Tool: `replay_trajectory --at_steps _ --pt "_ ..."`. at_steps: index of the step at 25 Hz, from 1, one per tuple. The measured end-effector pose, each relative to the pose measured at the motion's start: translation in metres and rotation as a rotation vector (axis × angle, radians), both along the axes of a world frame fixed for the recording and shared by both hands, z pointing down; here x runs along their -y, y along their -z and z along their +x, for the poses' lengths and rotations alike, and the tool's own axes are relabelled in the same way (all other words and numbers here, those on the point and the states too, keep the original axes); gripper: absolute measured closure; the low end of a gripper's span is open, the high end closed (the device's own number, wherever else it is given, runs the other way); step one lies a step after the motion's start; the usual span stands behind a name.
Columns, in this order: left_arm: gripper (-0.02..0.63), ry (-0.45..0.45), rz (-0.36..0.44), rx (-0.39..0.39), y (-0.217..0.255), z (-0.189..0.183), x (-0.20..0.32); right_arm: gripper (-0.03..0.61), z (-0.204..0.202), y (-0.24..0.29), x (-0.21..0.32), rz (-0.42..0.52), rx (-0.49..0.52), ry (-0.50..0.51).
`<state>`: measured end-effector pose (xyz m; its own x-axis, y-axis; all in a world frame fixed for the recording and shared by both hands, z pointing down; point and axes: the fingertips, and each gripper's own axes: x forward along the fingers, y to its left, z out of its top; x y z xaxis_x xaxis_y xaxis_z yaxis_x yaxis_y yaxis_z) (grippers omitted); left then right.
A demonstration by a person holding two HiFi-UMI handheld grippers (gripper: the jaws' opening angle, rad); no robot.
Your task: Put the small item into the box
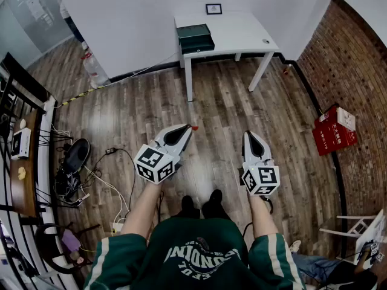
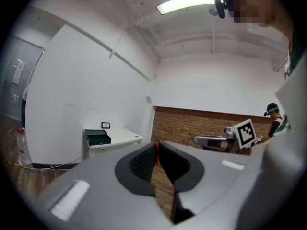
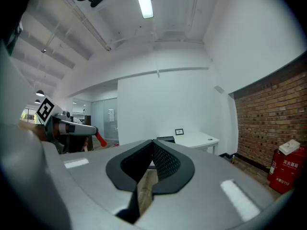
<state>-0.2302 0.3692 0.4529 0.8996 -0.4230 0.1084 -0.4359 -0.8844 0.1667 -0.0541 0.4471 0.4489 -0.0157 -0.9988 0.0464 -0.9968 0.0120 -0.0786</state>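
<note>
Head view: looking steeply down onto a brown wooden plank floor [image 1: 224, 101]. At 12 o'clock, against the far wall, a white rectangular table [image 1: 242, 35], with a dark green rectangular box [image 1: 195, 38] on its left end. At the centre, the left gripper [image 1: 187, 129], nose aimed toward 1 o'clock and clamped on a small red elongated item [image 1: 194, 127] that pokes out just past the tips. Item held over the floor, well apart from the box. Toward 3 o'clock of that, the right gripper [image 1: 249, 134], nose aimed at 12 o'clock. At 2 o'clock, a red brick wall [image 1: 357, 71].

Left gripper view: left gripper [image 2: 157, 143] with jaws pressed on the red item [image 2: 156, 153], seen as a thin strip in the seam, long axis running 12 to 6 o'clock. Box [image 2: 98, 138] at 9 o'clock on the table [image 2: 122, 139]. Right gripper [image 2: 195, 140] at 3 o'clock.

Right gripper view: right gripper [image 3: 152, 141] closed tip to tip, nothing between the jaws. Just above the tips, the box [image 3: 165, 139] on the table [image 3: 199, 140]. At 9 o'clock, the left gripper [image 3: 93, 130], with the red item [image 3: 100, 139] jutting from its nose, long axis slanting 11 to 5 o'clock, free end toward 5.
</note>
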Motion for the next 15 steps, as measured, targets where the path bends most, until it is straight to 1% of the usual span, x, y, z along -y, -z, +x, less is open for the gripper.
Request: replay_trajectory --at_steps 4,9,12,15 --pt "0.549 0.003 -0.008 0.004 -0.003 -0.002 -0.009 0.575 -0.001 -0.009 -0.006 -0.05 -0.014 -0.018" --pt "0.549 0.001 -0.014 -0.002 -0.004 0.011 -0.016 0.575 0.009 -0.004 -0.011 -0.036 -0.003 0.008" --pt "0.549 0.0 -0.017 -0.001 -0.006 0.022 -0.016 0.575 0.019 -0.007 -0.01 -0.042 0.004 0.013" --pt "0.549 0.009 -0.022 -0.001 -0.008 0.031 -0.01 0.575 0.025 -0.013 -0.004 -0.055 0.009 0.04"
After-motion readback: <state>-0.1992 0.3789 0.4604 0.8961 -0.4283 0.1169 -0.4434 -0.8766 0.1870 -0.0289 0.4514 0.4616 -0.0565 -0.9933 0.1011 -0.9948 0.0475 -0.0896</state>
